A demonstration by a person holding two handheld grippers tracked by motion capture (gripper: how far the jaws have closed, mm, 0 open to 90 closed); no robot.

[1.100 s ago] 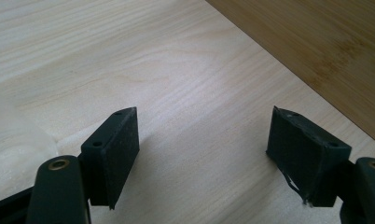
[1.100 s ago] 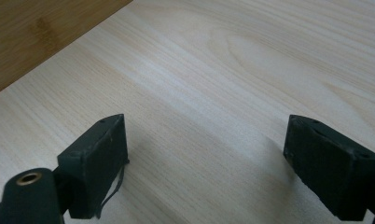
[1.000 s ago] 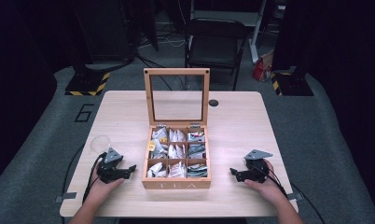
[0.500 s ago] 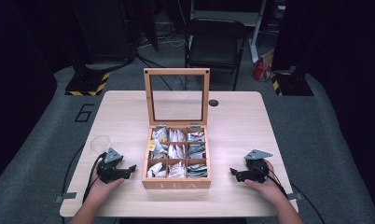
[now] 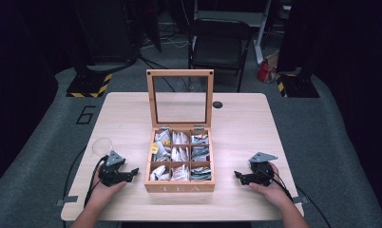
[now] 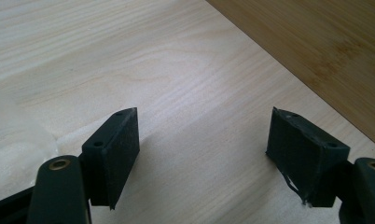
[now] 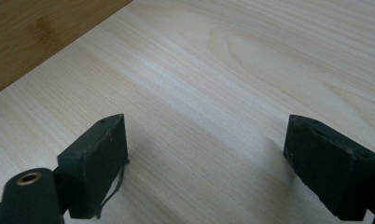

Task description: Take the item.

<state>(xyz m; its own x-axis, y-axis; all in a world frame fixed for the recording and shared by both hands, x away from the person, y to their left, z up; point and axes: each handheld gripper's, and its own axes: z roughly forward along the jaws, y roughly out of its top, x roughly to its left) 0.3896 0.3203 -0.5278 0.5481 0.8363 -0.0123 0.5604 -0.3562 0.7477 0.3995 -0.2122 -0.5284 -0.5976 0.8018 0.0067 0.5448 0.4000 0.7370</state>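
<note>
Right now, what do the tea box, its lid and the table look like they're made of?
Tea box: bamboo-like wood, warm matte brown, fine streaked grain.
Lid: same wood frame around a clear pane, glass or plastic.
Table: pale wood or wood-look laminate, long grain lines, smooth finish.

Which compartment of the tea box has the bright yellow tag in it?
The back-left compartment of the tea box, in the row nearest the raised glass lid. A small yellow tag sits there; the other compartments show only white, grey and greenish packets.

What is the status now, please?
Left tongs open, right tongs open, both empty on table. Tea box between them, lid up. Glass beside left tongs.
</note>
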